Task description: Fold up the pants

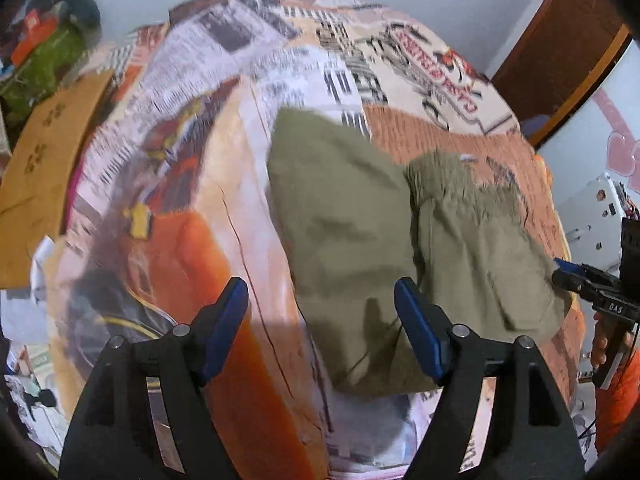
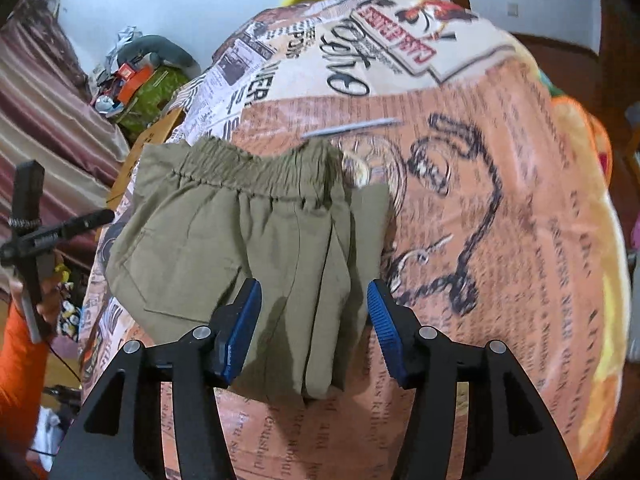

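The fingers of the left gripper stand wide apart with nothing between them, above the near edge of the olive-green pants. The fingers of the right gripper are likewise apart and clamp nothing; the folded cloth lies below the gap, and no blue pad presses on it. The pants lie folded into a compact stack on a bed covered by a newspaper-print spread in orange, cream and black. In the right wrist view the gathered elastic waistband lies at the far side of the stack, with the folded legs doubled beneath and toward the camera. In the left wrist view the stack shows as two adjoining panels, the right one more wrinkled; motion blur leaves the exact fold lines uncertain. Each view catches the opposite gripper at its margin: the right gripper at the right edge of the left view, and the left gripper at the left edge of the right view, held by a hand with an orange sleeve below it.
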Tool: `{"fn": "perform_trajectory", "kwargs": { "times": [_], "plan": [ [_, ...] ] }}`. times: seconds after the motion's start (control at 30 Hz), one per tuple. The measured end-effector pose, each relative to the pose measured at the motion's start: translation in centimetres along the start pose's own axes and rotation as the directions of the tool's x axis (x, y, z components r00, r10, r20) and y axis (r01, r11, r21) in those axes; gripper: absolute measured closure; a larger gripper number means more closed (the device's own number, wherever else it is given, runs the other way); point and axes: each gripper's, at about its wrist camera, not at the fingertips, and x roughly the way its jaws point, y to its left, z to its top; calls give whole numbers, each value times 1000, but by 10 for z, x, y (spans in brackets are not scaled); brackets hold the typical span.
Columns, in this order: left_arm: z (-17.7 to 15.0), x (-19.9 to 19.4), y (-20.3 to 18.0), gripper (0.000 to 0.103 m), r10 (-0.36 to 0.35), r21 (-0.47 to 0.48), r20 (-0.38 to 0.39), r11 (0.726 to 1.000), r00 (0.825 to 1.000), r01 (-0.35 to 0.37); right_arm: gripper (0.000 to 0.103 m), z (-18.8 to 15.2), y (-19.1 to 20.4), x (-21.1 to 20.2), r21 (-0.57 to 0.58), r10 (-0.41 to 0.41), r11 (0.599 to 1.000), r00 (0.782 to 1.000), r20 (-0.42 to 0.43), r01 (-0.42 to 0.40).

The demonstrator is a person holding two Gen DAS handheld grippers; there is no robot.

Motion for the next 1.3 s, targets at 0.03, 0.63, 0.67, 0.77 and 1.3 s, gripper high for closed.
{"fn": "perform_trajectory", "kwargs": {
  "times": [0.03,0.63,0.67,0.77,1.3],
  "plan": [
    [-3,8,-2,28,15,9,-14,1000,1000,-15,52,-1,-1,5,7,1,1000,1000,-8,-1],
    [29,51,-3,25,-95,-47,-15,994,995,94,33,13,-25,56,96,113,990,991,-68,-107],
    [33,53,-5,25,-96,-45,-16,994,995,96,33,15,-25,57,97,119,989,990,-68,-112],
    [36,56,-13,29,-94,-18,-16,995,995,94,36,20,-28,61,100,137,987,987,-84,-128],
    [29,42,-37,81,36,16,1,999,999,-36,83,25,-8,43,35,71,997,997,-19,-70]
  ]
}}
